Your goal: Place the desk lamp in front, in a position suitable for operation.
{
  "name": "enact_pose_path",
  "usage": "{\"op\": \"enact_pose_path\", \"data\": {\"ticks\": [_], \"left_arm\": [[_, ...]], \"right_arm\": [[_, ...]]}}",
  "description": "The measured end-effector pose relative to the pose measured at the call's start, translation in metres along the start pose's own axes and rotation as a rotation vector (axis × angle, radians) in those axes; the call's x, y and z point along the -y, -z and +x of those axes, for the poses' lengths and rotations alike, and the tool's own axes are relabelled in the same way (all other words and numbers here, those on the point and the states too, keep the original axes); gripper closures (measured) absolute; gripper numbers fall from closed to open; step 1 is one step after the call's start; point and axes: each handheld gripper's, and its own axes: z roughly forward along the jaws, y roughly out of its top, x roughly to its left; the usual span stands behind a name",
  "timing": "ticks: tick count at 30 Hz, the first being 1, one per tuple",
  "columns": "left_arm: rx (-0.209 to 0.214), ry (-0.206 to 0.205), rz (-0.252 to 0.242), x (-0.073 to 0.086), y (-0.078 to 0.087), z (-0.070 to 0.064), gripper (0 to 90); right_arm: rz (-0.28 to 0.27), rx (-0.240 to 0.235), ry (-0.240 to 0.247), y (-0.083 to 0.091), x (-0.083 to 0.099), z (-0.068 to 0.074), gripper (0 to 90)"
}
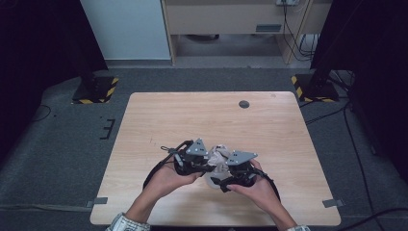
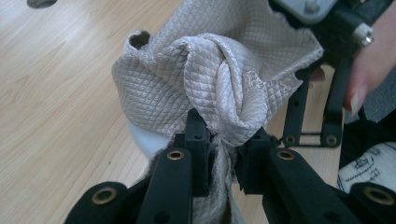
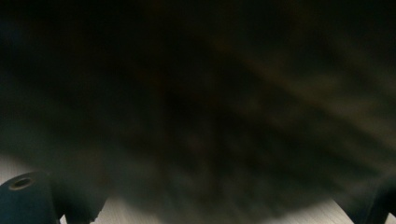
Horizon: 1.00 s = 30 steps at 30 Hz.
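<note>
A beige quilted cloth (image 1: 219, 155) is bunched up near the table's front edge, between my two grippers. In the left gripper view the cloth (image 2: 219, 70) is twisted into a knot-like fold, and my left gripper (image 2: 226, 137) is shut on the strand below it. A white rounded object (image 2: 142, 140) shows under the cloth. My left gripper (image 1: 206, 163) comes at the bundle from the left, my right gripper (image 1: 223, 174) from the right. The right gripper's black linkage (image 2: 334, 107) sits at the cloth's far edge. The right gripper view is dark and blurred by something close to the lens, so its jaws are hidden.
The light wooden table (image 1: 192, 115) has a round grey grommet (image 1: 244, 104) near its back edge. Two stand bases with yellow-black tape (image 1: 94, 89) (image 1: 313, 87) flank the far corners on the carpet. A hand (image 2: 369, 79) holds the right gripper.
</note>
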Motion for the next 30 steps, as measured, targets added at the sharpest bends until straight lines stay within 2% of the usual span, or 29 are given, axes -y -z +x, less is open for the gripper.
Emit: {"op": "enact_pose_path", "data": {"ticks": [1,3,4,6,7,9,11,15,20,23,30], "left_arm": [[-0.020,-0.011,-0.002,-0.002,-0.003,0.000,76.6],[-0.030,-0.014,-0.008,-0.005,-0.007,0.001,76.6],[-0.055,0.003,-0.021,-0.008,-0.013,0.006,76.5],[-0.055,0.009,-0.027,-0.008,-0.015,0.009,76.7],[-0.035,0.049,-0.049,-0.006,-0.014,0.014,76.7],[-0.051,0.065,-0.048,-0.003,-0.009,0.017,76.7],[-0.062,0.060,-0.039,0.001,-0.005,0.018,76.6],[-0.052,0.058,-0.051,0.005,-0.003,0.017,76.6],[-0.056,0.053,-0.044,0.005,-0.003,0.016,76.6],[-0.052,0.054,-0.042,0.005,-0.004,0.016,76.7],[-0.052,0.061,-0.048,0.005,-0.004,0.015,76.8]], "right_arm": [[-0.002,0.002,0.000,0.000,0.000,0.000,9.1],[-0.003,0.002,0.000,0.000,0.000,0.000,9.1],[-0.003,0.002,-0.002,0.000,0.000,0.000,9.1],[-0.003,0.001,-0.001,0.000,0.000,0.000,9.2],[0.004,0.005,0.000,0.001,0.001,0.000,9.5],[0.002,0.006,0.002,0.001,0.001,0.001,10.9],[0.003,-0.001,0.001,-0.001,0.002,0.000,14.0],[0.005,0.003,0.002,-0.003,0.003,0.003,15.8],[-0.019,-0.001,-0.007,-0.004,0.001,0.004,9.7],[-0.036,0.013,-0.004,-0.008,-0.003,0.004,7.0],[-0.041,0.011,0.004,-0.021,-0.008,0.005,7.7]]}}
